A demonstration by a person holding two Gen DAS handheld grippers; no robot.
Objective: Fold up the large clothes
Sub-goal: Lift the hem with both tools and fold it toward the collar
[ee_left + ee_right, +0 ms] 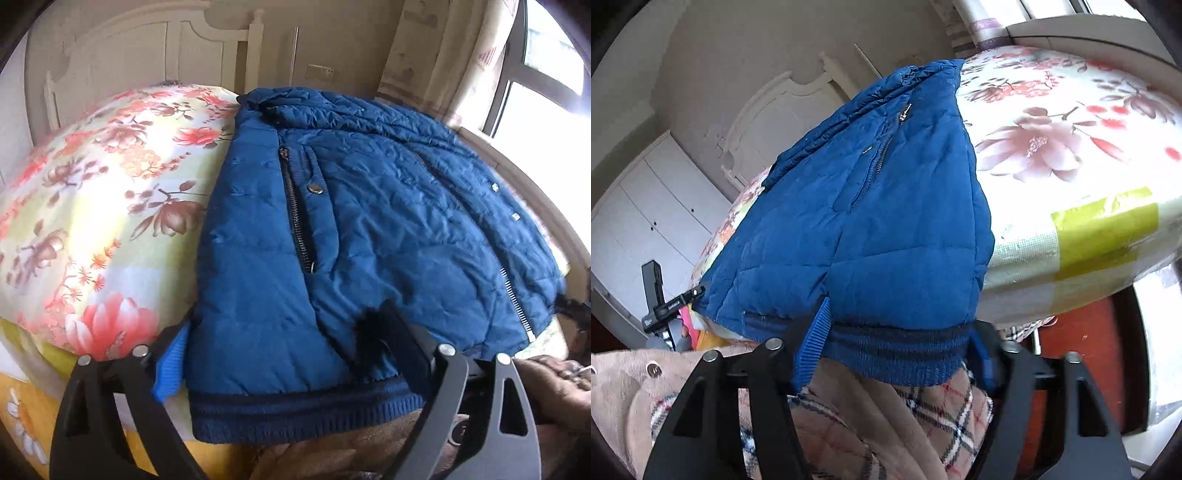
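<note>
A puffy, light, slippery blue jacket [369, 221] lies on the floral bed [92, 184], its knit hem at six o'clock between both spread tongs [291, 354] [890, 332], the firmest hold.

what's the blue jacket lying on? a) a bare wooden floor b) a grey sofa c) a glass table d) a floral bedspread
d: the blue jacket is spread over the floral bedspread, whose pink and brown flowers show beside it in both wrist views.
</note>
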